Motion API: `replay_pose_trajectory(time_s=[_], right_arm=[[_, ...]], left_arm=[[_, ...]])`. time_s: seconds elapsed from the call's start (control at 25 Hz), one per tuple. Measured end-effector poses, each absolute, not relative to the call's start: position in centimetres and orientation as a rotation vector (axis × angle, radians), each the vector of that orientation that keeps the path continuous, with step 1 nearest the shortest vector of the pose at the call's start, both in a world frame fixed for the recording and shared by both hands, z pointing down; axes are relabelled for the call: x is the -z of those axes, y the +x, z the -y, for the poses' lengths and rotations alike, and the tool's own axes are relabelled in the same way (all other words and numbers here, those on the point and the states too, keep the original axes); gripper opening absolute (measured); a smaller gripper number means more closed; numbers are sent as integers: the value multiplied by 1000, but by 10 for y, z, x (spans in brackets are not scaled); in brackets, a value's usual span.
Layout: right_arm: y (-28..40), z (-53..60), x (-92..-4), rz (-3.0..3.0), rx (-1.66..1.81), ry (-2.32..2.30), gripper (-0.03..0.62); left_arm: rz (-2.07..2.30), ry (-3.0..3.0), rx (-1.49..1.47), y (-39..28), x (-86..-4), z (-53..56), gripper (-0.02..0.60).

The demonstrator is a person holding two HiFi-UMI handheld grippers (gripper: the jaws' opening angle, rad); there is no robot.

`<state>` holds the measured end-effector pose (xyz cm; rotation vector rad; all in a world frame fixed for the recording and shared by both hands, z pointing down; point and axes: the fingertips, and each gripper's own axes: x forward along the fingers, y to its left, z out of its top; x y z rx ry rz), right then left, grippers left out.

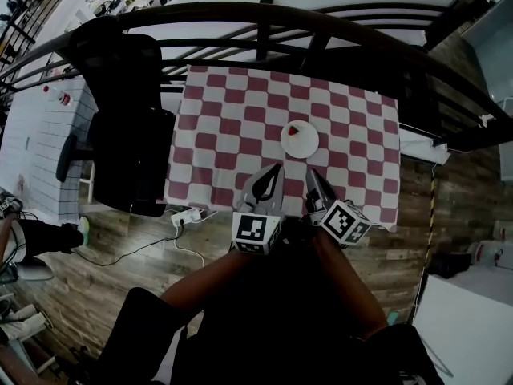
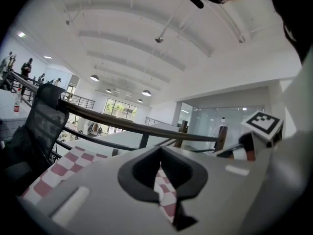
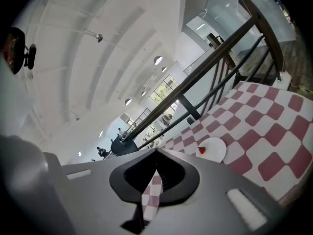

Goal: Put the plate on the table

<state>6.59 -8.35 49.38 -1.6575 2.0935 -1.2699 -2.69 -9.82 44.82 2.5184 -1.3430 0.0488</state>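
White and round, the plate lies flat on the table, on a cloth of red and white squares that covers the whole top. It sits right of the middle of the cloth, closer to the person's edge than to the far one, and a small red piece rests on its upper left part. Nothing touches the plate

Both tools are held side by side over the near edge of the table, pointing across it toward the plate but clear of it. The left tool has its jaws pressed together, with only a thin strip of the checked cloth showing through the slit between them in the left gripper view, and nothing is caught there. The right tool is pressed together as well and empty; in the right gripper view the plate lies ahead and to the right of its tips, apart from them

A black chair stands at the left end of the table. A dark railing runs along behind the far edge. On the wooden floor just beside the near left corner lies a white power strip with its cable trailing away
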Motion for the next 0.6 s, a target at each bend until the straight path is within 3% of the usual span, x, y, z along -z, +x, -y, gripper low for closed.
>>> replay_pose_trajectory(time_s=[0.36, 0.6], right_arm=[[55, 75, -445, -2389, 722, -1934, -3], [56, 70, -442, -2428, 598, -2019, -3]], left_arm=[[1337, 2541, -25, -32, -448, 90, 9], [1283, 2631, -22, -17, -439, 88, 9]])
